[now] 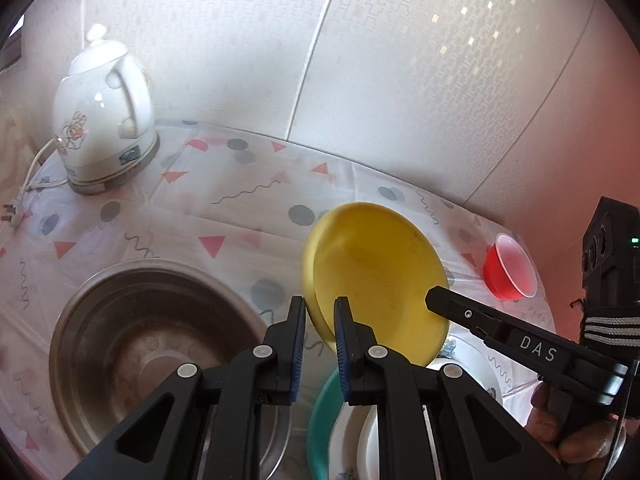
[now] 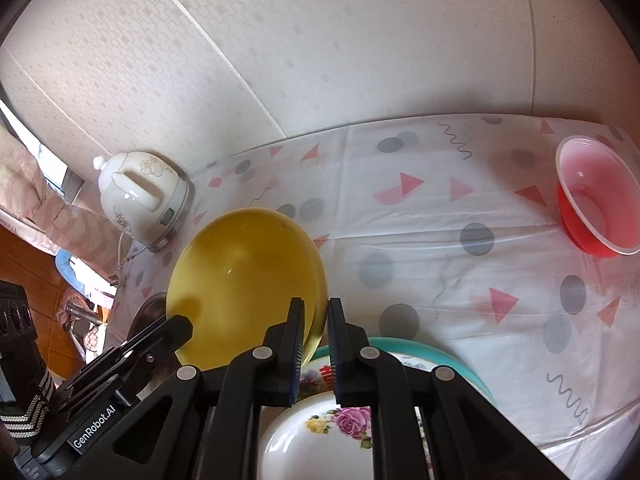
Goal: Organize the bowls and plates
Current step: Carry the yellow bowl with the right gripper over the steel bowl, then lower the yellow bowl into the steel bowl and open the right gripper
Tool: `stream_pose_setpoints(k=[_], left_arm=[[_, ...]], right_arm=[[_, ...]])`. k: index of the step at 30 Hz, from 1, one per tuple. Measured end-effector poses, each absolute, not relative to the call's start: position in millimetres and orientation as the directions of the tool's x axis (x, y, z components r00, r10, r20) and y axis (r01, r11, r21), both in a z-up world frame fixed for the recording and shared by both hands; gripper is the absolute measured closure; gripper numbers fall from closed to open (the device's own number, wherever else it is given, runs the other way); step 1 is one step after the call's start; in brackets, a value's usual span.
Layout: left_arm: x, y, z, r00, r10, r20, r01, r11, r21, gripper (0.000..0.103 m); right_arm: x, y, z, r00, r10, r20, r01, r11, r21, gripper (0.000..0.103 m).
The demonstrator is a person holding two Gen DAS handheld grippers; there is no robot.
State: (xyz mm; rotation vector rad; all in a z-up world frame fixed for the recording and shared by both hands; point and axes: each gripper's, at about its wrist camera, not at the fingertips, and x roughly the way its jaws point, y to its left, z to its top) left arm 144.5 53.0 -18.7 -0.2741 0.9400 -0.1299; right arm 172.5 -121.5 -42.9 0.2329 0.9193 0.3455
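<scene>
1. Patterned white wall panels [image 1: 400, 60] are seen behind a table covered by a white cloth [image 2: 400, 220] printed with grey dots and pink triangles.
2. A yellow plate [image 1: 376, 280] is held tilted on edge above the cloth, gripped from two sides, probably so that it stays steady while carried.
3. The left gripper [image 1: 320, 320] is narrowed onto the near rim of the plate, with the rim pinched between its pads.
4. The right gripper [image 2: 316, 320] is closed onto the opposite rim, as seen in its own view.
5. Beneath the plate, a teal dish [image 2: 440, 356] and a white flowered bowl [image 2: 320, 440] are stacked, apparently as the gathering pile.
6. A steel basin [image 1: 140, 340] is set to the left, and a red cup [image 2: 596, 208] lies tipped well apart at the right.
7. A white kettle [image 1: 104, 116] is kept back near the wall, clear of the work.
</scene>
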Motion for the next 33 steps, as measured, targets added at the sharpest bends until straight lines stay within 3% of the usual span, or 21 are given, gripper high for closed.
stream_pose_setpoints(k=[16, 33], left_arm=[[82.0, 133.4, -8.1, 0.635, -0.118, -0.763, -0.162, 0.946, -0.281, 0.089], [57.2, 163.5, -32.6, 0.599, -0.064, -0.798, -0.254, 0.93, -0.266, 0.089]], right_arm=[[143.2, -32.5, -52.9, 0.449, 0.495, -0.744, -0.367, 0.861, 0.352, 0.09], [128.8, 9.8, -75.1, 0.382, 0.467, -0.798, -0.437, 0.852, 0.289, 0.089]])
